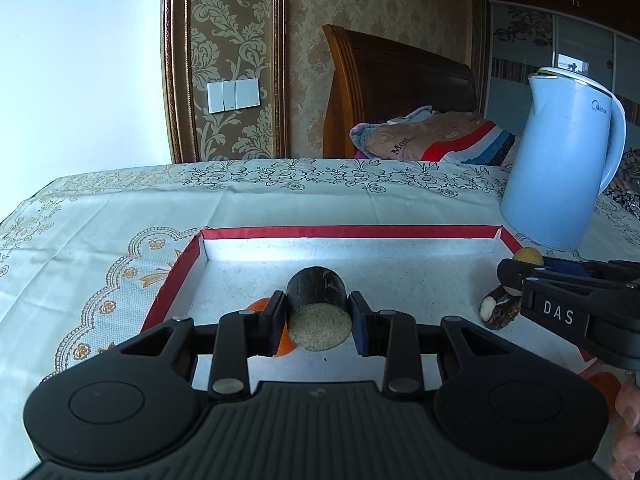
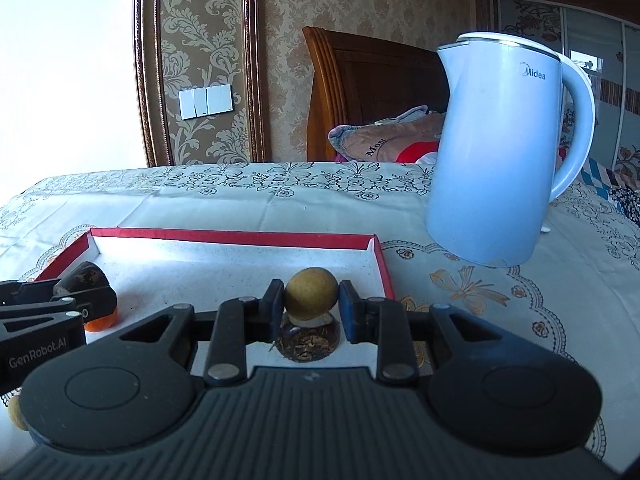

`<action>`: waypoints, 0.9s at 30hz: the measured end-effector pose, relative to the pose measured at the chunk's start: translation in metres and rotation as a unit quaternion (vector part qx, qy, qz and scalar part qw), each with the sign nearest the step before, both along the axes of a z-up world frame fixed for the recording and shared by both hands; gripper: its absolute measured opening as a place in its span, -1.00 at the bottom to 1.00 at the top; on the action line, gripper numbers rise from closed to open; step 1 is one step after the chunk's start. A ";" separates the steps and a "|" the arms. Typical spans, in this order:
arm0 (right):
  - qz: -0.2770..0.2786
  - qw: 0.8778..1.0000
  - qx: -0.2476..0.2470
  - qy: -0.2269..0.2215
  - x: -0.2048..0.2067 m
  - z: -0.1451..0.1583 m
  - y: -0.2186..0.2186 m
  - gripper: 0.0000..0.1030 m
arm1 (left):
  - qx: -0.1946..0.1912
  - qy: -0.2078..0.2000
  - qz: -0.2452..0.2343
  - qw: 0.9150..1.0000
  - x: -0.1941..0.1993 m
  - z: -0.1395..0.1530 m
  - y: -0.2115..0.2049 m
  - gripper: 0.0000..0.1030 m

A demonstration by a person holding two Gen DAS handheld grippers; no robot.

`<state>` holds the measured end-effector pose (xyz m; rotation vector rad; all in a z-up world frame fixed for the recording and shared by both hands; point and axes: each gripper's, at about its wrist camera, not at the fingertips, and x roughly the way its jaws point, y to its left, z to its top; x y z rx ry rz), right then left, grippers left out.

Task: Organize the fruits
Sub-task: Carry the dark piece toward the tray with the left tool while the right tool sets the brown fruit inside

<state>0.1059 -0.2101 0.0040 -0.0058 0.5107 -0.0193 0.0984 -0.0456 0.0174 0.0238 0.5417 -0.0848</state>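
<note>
My left gripper [image 1: 318, 314] is shut on a short dark-skinned cylinder of fruit [image 1: 316, 288], its pale cut end facing the camera. It hangs over the red-rimmed white tray [image 1: 352, 232], and an orange [image 1: 259, 305] lies partly hidden under it. My right gripper [image 2: 311, 300] is shut on a small round yellow-brown fruit [image 2: 311, 294] over the tray's [image 2: 224, 234] right part. A brown rough-skinned piece [image 2: 308, 342] lies below that fruit. In the left wrist view the right gripper [image 1: 520, 272] reaches in from the right, beside a brown cut piece [image 1: 498, 308].
A tall light-blue kettle [image 2: 500, 160] stands on the patterned tablecloth [image 2: 240, 196] just right of the tray's far corner. Another small yellow fruit [image 2: 14, 412] shows at the lower left. A person's fingers [image 1: 628, 420] show at the right edge. A bed headboard [image 1: 400, 80] stands behind.
</note>
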 end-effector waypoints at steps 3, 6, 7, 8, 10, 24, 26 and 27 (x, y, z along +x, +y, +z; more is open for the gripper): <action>0.000 1.000 -0.004 0.001 0.009 -0.002 0.003 -0.47 | 0.000 0.003 0.003 1.000 0.008 -0.001 0.001 -0.36; 0.000 1.000 -0.008 0.003 0.018 -0.005 0.005 -0.47 | 0.004 0.005 0.008 1.000 0.016 -0.002 0.001 -0.36; -0.001 1.000 -0.008 0.002 0.021 -0.005 0.006 -0.47 | 0.002 0.008 0.010 1.000 0.019 -0.003 0.002 -0.36; -0.002 1.000 -0.007 0.002 0.024 -0.006 0.006 -0.47 | 0.001 0.009 0.012 1.000 0.022 -0.003 0.003 -0.36; -0.004 1.000 -0.007 0.003 0.028 -0.007 0.006 -0.47 | 0.003 0.009 0.019 1.000 0.026 -0.004 0.004 -0.36; -0.005 1.000 0.009 0.000 0.031 -0.007 0.000 -0.32 | -0.003 0.010 0.024 1.000 0.032 -0.004 0.005 -0.27; -0.008 1.000 0.010 -0.003 0.030 -0.006 -0.001 -0.23 | -0.005 0.010 0.025 1.000 0.032 -0.005 0.006 -0.26; -0.009 1.000 0.010 -0.004 0.030 -0.006 -0.001 -0.23 | -0.005 0.010 0.026 1.000 0.032 -0.005 0.006 -0.25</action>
